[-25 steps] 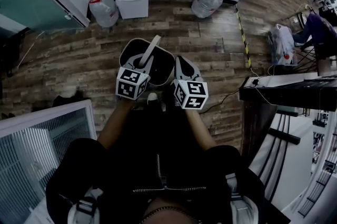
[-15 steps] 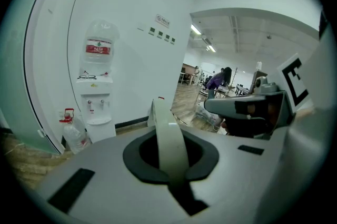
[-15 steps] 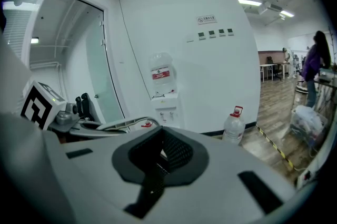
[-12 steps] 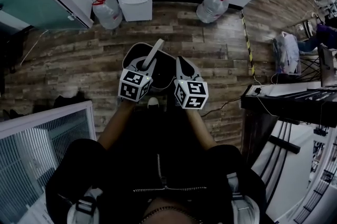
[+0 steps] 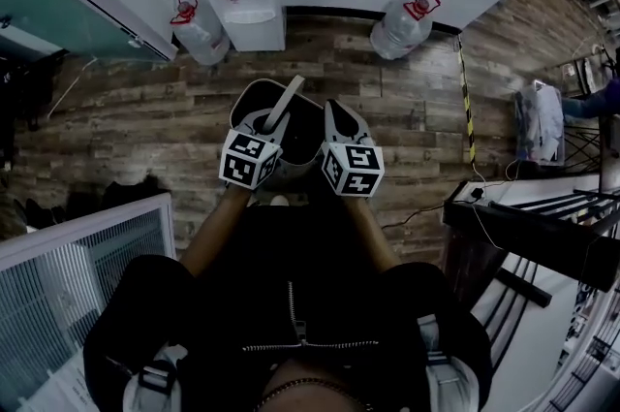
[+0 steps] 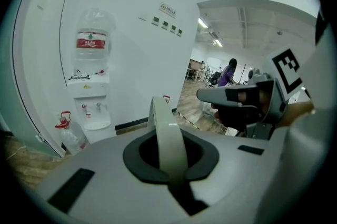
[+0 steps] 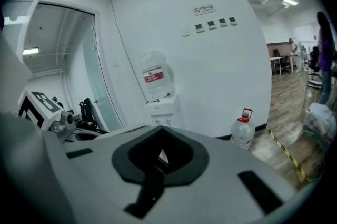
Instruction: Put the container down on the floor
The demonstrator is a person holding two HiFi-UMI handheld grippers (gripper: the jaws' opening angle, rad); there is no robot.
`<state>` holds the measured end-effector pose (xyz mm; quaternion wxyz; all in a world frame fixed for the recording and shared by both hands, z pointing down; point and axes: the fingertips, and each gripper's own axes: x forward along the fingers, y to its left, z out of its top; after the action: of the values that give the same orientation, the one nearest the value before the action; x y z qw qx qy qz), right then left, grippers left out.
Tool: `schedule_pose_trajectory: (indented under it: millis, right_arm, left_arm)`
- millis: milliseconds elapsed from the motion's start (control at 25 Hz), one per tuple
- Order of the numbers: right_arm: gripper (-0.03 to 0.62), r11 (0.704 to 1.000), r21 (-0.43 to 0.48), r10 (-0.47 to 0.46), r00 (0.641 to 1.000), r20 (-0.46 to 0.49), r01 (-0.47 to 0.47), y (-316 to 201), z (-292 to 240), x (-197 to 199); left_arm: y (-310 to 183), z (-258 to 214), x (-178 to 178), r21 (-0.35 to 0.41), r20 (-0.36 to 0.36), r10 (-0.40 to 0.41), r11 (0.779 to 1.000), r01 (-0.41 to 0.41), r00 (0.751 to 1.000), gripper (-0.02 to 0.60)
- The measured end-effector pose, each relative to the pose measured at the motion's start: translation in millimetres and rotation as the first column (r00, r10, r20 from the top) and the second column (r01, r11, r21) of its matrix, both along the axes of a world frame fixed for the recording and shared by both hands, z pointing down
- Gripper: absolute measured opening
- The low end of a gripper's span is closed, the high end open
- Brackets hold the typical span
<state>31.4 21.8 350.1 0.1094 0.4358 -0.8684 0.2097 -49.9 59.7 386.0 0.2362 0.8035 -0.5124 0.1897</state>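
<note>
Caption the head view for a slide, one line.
The left gripper holds a dark round container by its pale strap handle over the wood-plank floor, near a white water dispenser.

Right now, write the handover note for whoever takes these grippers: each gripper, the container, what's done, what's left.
Left gripper: shut on the pale handle, carrying the container.
Right gripper: jaws together, beside the container's rim, holding nothing I can make out.
Container: hanging in front of the person, above the wooden floor, not yet set down.
Done: container is in hand.
Left: lower it onto the floor, then release the handle.
</note>
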Motion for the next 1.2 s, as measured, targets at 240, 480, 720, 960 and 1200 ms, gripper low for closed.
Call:
schedule_pose_trajectory:
  millis: [240,480,720,960,1200]
  right_arm:
    - [0.011,1.0,-0.007,-0.019,0.999,0.025,0.02,-61,-7,16]
    - [0.011,0.998,-0.037,-0.049,0.998,0.032,0.05,-110,1,34]
    - [0.011,0.997,-0.036,-0.066,0.997,0.03,0.067,-148,5,49]
    - [0.011,0.998,-0.036,-0.049,0.998,0.035,0.05,-174,2,55]
    - [0.011,0.998,-0.066,-0.023,1.0,0.011,0.024,-195,14,66]
  left_arm:
    - [-55,-5,10,-0.011,-0.002,-0.047,0.999,0.047,0.999,0.013]
    - [-105,-2,23,-0.029,-0.003,-0.098,0.995,0.098,0.995,0.014]
    - [-138,-3,37,-0.031,-0.02,-0.141,0.99,0.14,0.99,0.014]
    - [-173,-2,47,-0.04,-0.026,-0.126,0.991,0.125,0.992,0.014]
    - [-212,4,54,-0.044,-0.059,-0.112,0.993,0.11,0.992,0.014]
